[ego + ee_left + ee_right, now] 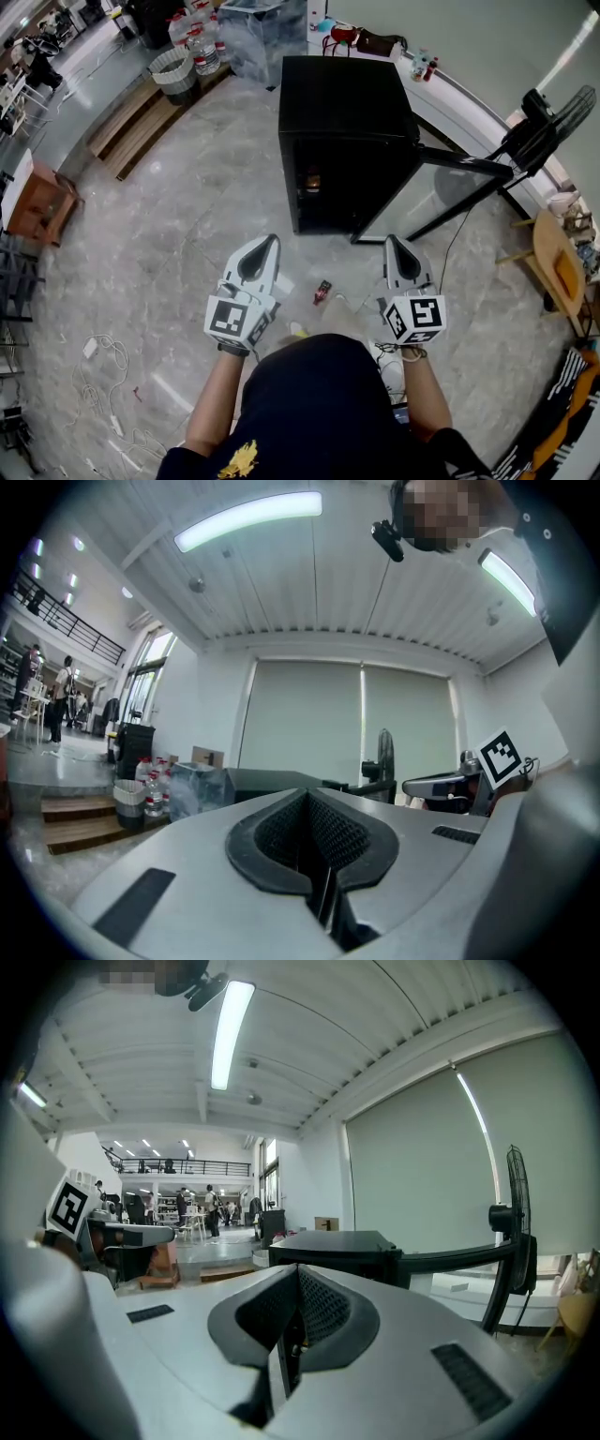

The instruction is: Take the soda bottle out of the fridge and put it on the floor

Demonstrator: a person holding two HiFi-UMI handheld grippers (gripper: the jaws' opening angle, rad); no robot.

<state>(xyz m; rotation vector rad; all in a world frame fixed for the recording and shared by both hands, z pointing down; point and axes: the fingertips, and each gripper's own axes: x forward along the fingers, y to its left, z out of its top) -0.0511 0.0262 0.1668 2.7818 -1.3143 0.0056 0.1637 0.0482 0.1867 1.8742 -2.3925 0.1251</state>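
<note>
The left gripper (266, 242) has its jaws shut tight with nothing in them. The right gripper (393, 242) is shut and holds nothing too. On the floor (187, 234) between them sits the small red and dark soda bottle (322, 292). Past it stands the black fridge (342, 103) with its door (412, 202) open.
</note>
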